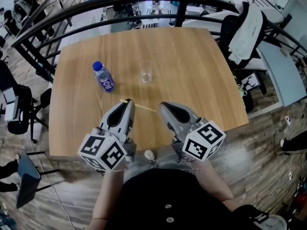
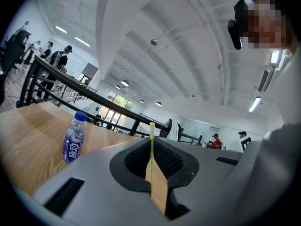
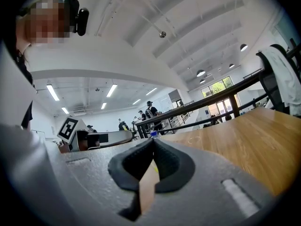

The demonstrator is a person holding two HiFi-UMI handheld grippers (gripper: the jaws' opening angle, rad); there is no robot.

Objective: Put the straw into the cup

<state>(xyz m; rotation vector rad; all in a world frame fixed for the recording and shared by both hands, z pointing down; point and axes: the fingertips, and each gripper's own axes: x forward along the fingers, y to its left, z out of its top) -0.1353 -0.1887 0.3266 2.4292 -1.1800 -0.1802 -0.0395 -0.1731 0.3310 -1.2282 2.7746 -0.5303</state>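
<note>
both tongs shut: our left gripper (image 1: 128,101) nips the straw (image 1: 144,107) by one end to aim at the upper-centre cup (image 1: 146,71), our right gripper (image 1: 163,106) on nothing.

Bright, even indoor daylight.
Soft shadows on the table (image 1: 192,71); strip lights (image 3: 111,90) glare above it; fisheye edges bend and darken.

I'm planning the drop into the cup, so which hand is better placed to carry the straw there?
Left. The left claw is shut on the straw, with the cup standing on the table ahead. The right claw is shut too, showing at most a yellow sliver.
</note>
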